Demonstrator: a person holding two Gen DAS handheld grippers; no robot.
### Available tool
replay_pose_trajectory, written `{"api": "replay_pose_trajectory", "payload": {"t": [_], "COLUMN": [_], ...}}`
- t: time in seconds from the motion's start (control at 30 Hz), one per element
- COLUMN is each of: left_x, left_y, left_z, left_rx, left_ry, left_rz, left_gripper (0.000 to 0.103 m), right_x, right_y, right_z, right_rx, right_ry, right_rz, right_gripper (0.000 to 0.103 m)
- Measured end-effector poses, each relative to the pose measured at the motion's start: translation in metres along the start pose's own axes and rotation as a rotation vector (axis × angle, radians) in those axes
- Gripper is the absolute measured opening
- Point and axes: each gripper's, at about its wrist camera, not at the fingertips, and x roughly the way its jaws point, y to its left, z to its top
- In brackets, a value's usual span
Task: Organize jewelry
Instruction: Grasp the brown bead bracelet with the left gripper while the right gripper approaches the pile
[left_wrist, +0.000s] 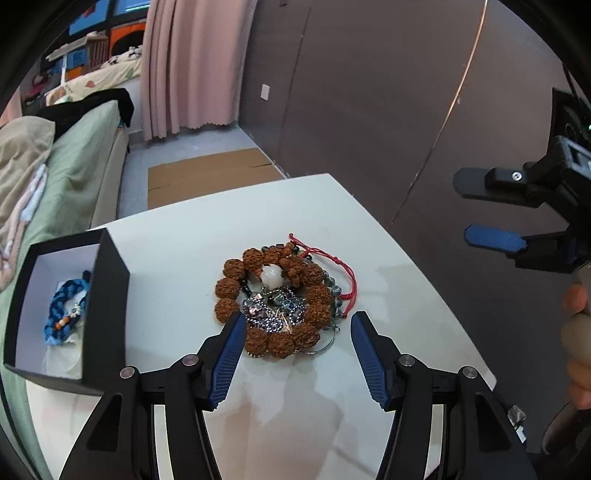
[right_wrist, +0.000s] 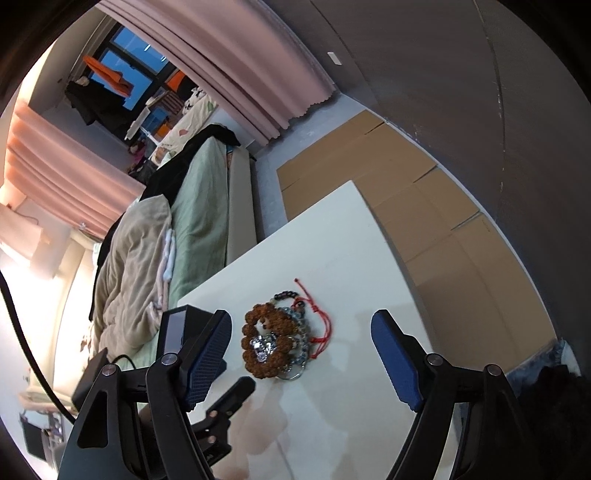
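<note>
Both grippers, left (left_wrist: 298, 325) and right (right_wrist: 301, 328), hover with jaws apart and empty above the jewelry pile (left_wrist: 280, 302).

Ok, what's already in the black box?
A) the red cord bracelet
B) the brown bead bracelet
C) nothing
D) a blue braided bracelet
D: a blue braided bracelet lies inside the black box, while the red cord and brown beads sit piled on the table.

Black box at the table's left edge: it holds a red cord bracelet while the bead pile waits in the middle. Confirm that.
Not quite. The left wrist view shows the black box holding a blue braided bracelet; the red cord bracelet lies with the bead pile mid-table.
</note>
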Motion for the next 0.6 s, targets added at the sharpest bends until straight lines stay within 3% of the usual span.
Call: {"api": "replay_pose_trajectory", "payload": {"t": [0.17, 0.37, 0.47, 0.53, 0.6], "left_x": [0.012, 0.034, 0.036, 0.033, 0.028], "left_y": [-0.006, -0.017, -0.015, -0.009, -0.004], "left_z": [-0.001, -0.004, -0.005, -0.004, -0.003], "left_rx": [0.025, 0.083, 0.090, 0.066, 0.053], "left_ry": [0.025, 0.064, 0.065, 0.062, 0.058], "left_rz": [-0.004, 0.044, 0.077, 0.057, 0.050], "left_gripper": [0.060, 0.048, 0.037, 0.024, 0.021], "right_x": [0.001, 0.001, 0.002, 0.003, 0.004], "right_y": [-0.009, -0.012, -0.011, -0.009, -0.007], "right_z": [0.003, 0.006, 0.006, 0.006, 0.005], "right_rx": [0.009, 0.017, 0.010, 0.001, -0.006], "right_ry": [0.009, 0.010, 0.016, 0.021, 0.023], "right_rz": [-0.015, -0.012, -0.013, -0.014, -0.015], "right_gripper": [0.079, 0.079, 0.079, 0.079, 0.079]}}
